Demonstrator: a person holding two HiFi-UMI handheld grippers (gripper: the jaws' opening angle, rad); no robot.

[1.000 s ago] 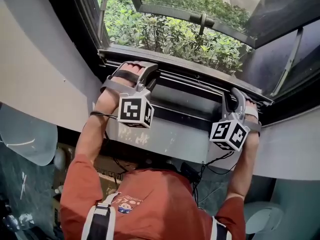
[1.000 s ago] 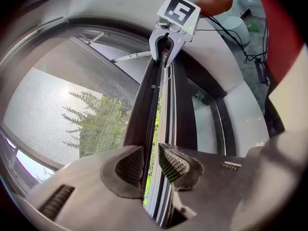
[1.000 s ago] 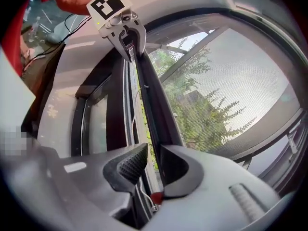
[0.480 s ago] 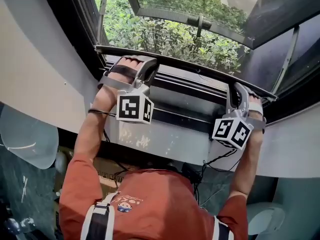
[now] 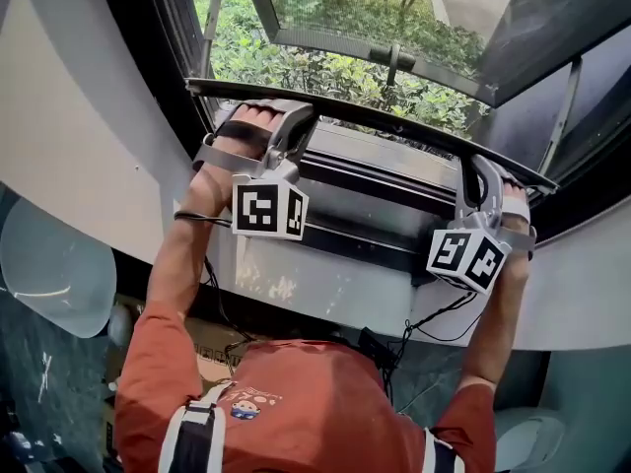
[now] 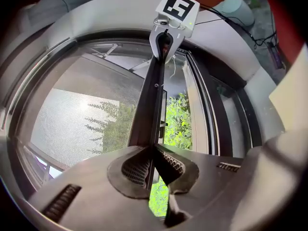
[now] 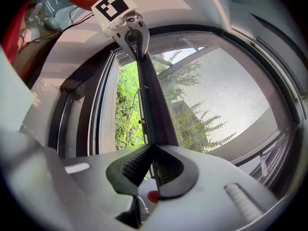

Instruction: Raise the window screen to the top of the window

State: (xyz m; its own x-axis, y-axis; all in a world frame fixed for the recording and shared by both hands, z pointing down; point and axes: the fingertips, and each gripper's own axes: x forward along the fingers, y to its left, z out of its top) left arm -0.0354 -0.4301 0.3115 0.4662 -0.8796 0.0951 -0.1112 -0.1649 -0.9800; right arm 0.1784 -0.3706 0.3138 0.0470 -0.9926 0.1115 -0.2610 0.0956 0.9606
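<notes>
The window screen's dark bottom bar (image 5: 385,126) runs across the window opening, above the sill. My left gripper (image 5: 296,116) is shut on the bar's left end and my right gripper (image 5: 475,168) is shut on its right end. Both pairs of jaws have just been closing, with the bar between them. In the left gripper view the bar (image 6: 151,109) leaves my left gripper (image 6: 153,150) edge-on, and the grey mesh (image 6: 82,119) spreads to its left. In the right gripper view my right gripper (image 7: 153,152) pinches the bar (image 7: 154,109), with the mesh (image 7: 221,100) on the right.
Below the bar lie the dark sill tracks (image 5: 375,215). Outside, a glazed sash (image 5: 394,47) stands swung open over green bushes (image 5: 325,72). Grey wall frames the window on both sides. A pale round object (image 5: 49,274) sits low on the left.
Both grippers have risen together with the screen's bar in them. The gap between the bar and the sill has widened.
</notes>
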